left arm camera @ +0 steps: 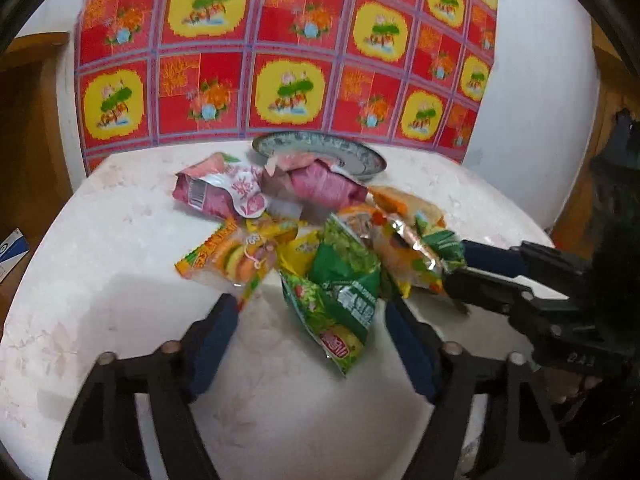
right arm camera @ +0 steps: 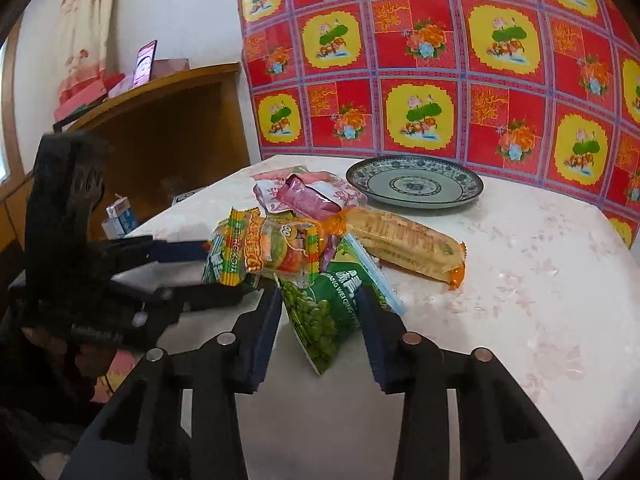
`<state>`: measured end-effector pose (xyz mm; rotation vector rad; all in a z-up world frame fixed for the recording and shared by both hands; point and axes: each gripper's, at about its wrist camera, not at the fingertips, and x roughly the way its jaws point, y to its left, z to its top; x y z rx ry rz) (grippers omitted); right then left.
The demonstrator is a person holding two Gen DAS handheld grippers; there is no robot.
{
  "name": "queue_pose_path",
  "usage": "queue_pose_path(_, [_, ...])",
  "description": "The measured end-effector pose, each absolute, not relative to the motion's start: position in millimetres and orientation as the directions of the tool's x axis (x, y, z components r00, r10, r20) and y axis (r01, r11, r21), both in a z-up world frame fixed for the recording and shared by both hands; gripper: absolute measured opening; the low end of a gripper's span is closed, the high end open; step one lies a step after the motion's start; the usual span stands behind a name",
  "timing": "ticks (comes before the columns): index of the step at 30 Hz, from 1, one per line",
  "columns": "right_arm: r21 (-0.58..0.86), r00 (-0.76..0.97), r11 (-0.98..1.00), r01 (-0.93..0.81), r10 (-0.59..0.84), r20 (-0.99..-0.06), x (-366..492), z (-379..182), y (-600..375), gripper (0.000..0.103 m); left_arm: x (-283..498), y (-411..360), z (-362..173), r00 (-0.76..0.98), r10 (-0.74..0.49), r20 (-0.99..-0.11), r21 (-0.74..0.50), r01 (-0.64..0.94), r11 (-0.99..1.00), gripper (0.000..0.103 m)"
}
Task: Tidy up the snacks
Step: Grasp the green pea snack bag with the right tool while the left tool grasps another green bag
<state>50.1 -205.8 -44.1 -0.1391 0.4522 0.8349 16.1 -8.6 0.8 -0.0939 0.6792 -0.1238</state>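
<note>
- Table [right arm camera: 520, 320]: pale marbled top; a patterned red and yellow cloth [left arm camera: 280, 60] hangs behind it.
- Snack pile: loose heap at the table's middle. Pink packets [right arm camera: 316, 196] at the far side, a burger-print candy packet [left arm camera: 228, 260] on the left, a cracker pack [right arm camera: 408, 244] on the right, green pea packets [right arm camera: 320, 320] nearest the grippers.
- Plate [right arm camera: 416, 184]: blue-patterned, empty, just behind the heap; judged the likely destination.
- Right gripper [right arm camera: 320, 320]: jaws drawn in against both sides of a green pea packet, which stands pinched between the pads.
- Left gripper [left arm camera: 312, 312]: jaws part-closed and straddling another green pea packet [left arm camera: 340, 308]; the pads stand clear of it, nothing gripped.
- Step in hand: judged the first picks, each gripper taking a green packet from the near edge.
- Next move calls for: the left jaws closing onto the foil, then lifts clear without dragging neighbouring packets, and carriage to the plate.
</note>
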Motion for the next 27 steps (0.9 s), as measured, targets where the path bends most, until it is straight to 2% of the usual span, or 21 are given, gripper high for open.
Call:
queue_pose_path(2, [0.050,0.588,0.673,-0.738,0.678,-0.440,49,-46,-209,0.035,18,-13,1,0.767,-0.119,-0.631,-0.097,0.074,0.992,0.069])
queue_pose_path(6, [0.079,0.576,0.665,-0.743,0.695,-0.431,51,-47,-214,0.034,15,-20,2,0.762,-0.111,-0.638,-0.075,0.083,0.994,0.046])
queue_pose_path(9, [0.096,0.572,0.663,-0.743,0.703,-0.422,51,-48,-216,0.033,11,-22,2,0.764,-0.106,-0.636,-0.071,0.078,0.994,0.038])
queue_pose_path(19, [0.167,0.547,0.642,-0.748,0.739,-0.393,48,-50,-228,0.031,-1,-11,7,0.785,-0.090,-0.613,-0.103,0.034,0.994,0.031])
queue_pose_path(27, [0.183,0.563,0.650,-0.737,0.741,-0.366,45,-44,-234,0.031,-8,2,16,0.819,-0.055,-0.572,-0.120,-0.017,0.993,0.030])
